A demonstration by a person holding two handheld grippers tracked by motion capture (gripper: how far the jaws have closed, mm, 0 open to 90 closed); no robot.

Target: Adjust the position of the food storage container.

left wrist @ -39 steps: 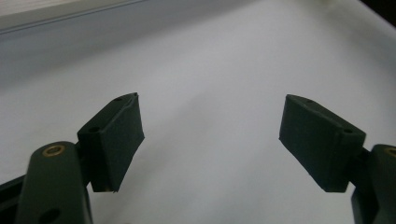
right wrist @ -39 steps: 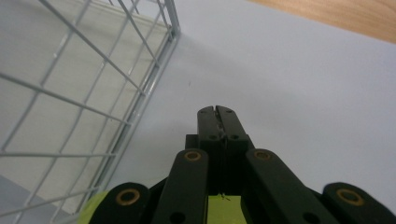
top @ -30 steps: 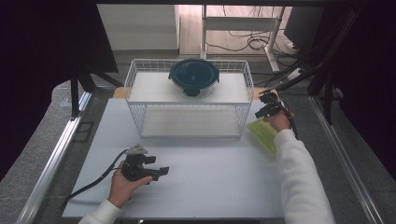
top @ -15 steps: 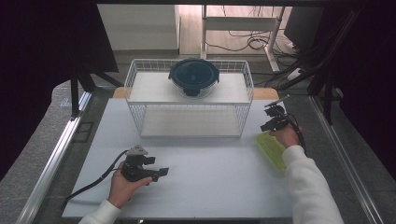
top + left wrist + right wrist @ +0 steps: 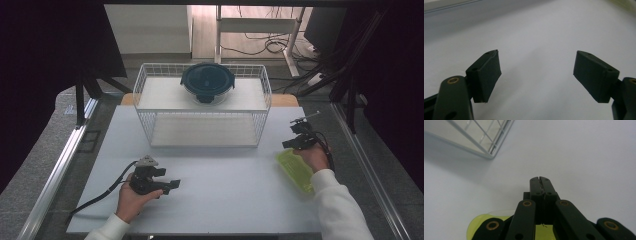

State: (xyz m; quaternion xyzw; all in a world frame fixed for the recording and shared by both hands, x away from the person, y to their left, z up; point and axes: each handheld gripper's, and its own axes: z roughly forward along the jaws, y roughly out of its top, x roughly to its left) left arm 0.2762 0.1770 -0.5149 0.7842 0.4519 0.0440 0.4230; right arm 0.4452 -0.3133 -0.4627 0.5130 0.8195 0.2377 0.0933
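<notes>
2 grippers (image 5: 172, 186) (image 5: 287, 145) | 1 yellow-green lid (image 5: 295, 171) | 1 wire rack (image 5: 205, 127) | 1 lidded bowl (image 5: 207, 81)

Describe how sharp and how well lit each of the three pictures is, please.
High view: the white table is evenly lit and sharp, the surroundings dark. Left gripper view: the open left tool is in focus, the table behind soft, with faint shadows. Right gripper view: the shut right tool is sharp, the yellow-green plastic piece below is blurred, and the wire rack casts a soft shadow.
</notes>
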